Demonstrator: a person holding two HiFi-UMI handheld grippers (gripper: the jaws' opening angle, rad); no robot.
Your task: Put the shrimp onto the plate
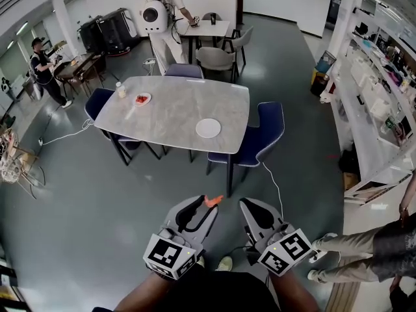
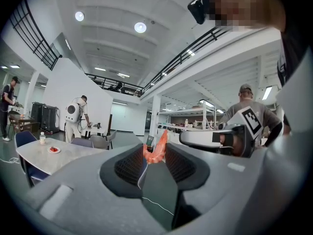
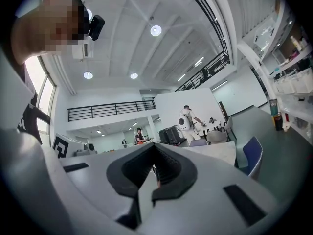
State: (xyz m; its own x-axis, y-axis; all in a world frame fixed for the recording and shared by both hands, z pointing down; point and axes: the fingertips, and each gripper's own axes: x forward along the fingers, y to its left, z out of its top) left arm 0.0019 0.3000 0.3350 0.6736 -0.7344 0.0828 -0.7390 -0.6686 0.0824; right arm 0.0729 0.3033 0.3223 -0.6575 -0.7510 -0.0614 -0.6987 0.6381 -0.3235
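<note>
Pinching shrimp (image 2: 155, 151) in left gripper (image 1: 209, 207), plate (image 1: 208, 128) well apart

Grippers 2 — left gripper (image 1: 209, 207), right gripper (image 1: 246, 205) | shrimp (image 1: 212, 200) 1 | plates 2 — white plate (image 1: 208, 128), plate with red food (image 1: 142, 99) | bottle (image 1: 121, 91) 1 | marble table (image 1: 175, 112) 1

Near us, the left gripper (image 1: 203, 213) pinches a small orange shrimp (image 1: 212, 201). The right gripper (image 1: 251, 210) is just beside it. Far off, a round white plate (image 1: 208, 128) sits on the grey stone table (image 1: 172, 112).
</note>
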